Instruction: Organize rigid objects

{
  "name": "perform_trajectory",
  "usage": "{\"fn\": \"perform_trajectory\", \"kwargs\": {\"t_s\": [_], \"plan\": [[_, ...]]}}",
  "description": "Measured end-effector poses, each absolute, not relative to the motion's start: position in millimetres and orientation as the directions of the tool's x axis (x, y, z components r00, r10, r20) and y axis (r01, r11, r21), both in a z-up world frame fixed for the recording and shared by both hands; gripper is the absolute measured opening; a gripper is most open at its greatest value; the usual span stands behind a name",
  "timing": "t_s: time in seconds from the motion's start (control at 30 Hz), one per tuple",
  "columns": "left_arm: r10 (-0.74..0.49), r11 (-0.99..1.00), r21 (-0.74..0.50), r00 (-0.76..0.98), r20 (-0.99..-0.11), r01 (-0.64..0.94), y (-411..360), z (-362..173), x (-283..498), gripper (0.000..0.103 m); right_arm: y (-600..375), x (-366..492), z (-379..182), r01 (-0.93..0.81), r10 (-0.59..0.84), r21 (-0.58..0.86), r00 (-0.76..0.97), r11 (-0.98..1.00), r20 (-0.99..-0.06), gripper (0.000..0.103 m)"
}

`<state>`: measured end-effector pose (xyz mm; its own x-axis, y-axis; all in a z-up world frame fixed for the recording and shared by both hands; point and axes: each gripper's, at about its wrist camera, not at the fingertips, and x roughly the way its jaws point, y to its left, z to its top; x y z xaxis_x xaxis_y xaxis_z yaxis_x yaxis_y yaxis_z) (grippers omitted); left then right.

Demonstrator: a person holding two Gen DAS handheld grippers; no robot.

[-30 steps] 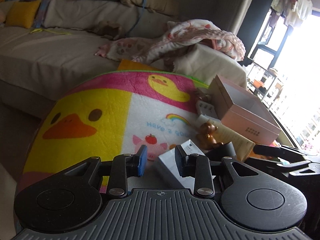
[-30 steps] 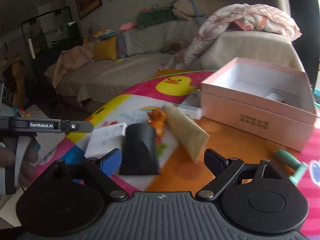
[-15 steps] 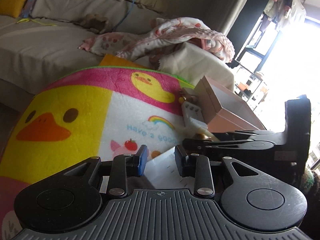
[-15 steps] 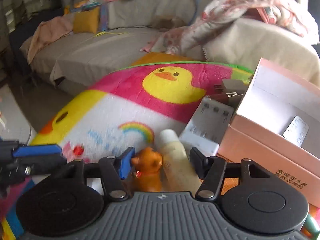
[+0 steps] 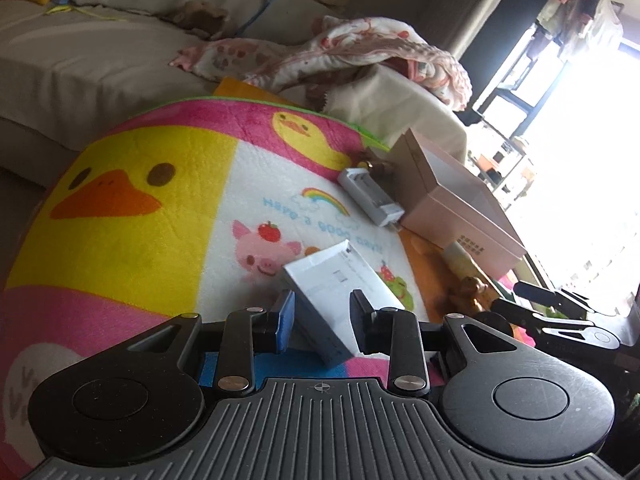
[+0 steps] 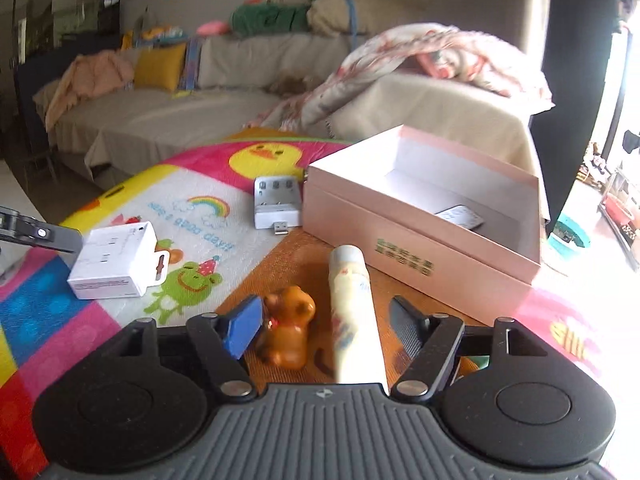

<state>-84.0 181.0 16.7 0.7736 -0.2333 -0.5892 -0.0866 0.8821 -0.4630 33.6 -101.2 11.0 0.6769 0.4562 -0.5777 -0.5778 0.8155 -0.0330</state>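
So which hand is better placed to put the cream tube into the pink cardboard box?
Probably the right. The right gripper stands open around the cream tube, with the pink cardboard box just beyond. The left gripper faces the white box.

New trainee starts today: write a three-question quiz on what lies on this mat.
1. True or false: the pink box stands open.
2. What lies right beside the brown bear figurine? A) cream tube B) spoon C) mug
3. Name the one thing visible inside the box.
Key: 1 true; 2 A; 3 a flat silvery pack.
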Motion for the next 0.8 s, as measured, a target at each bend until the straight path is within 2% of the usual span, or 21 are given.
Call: {"fn": "perform_trajectory", "kwargs": {"t_s": [0.27, 0.43, 0.8], "plan": [[-0.371, 0.877, -0.477, 0.701, -0.609, 0.050, 120, 4, -50, 0.038, -140, 4, -6, -0.514, 0.413, 0.003, 0.685, 0.858, -0.600, 0.076], [-0.315, 0.947, -0.261, 0.681, -0.661, 0.185, 78, 12, -54, 0.039, -148, 0, -17, -0.500, 0.405, 0.028, 0.666, 0.866, -0.627, 0.076], [-0.417, 0.908, -0.281, 0.599, -0.684, 0.311, 56, 11, -50, 0.039, -154, 5, -20, -0.465, 0.404, 0.075, 0.666, 0.882, -0.627, 0.079]]}}
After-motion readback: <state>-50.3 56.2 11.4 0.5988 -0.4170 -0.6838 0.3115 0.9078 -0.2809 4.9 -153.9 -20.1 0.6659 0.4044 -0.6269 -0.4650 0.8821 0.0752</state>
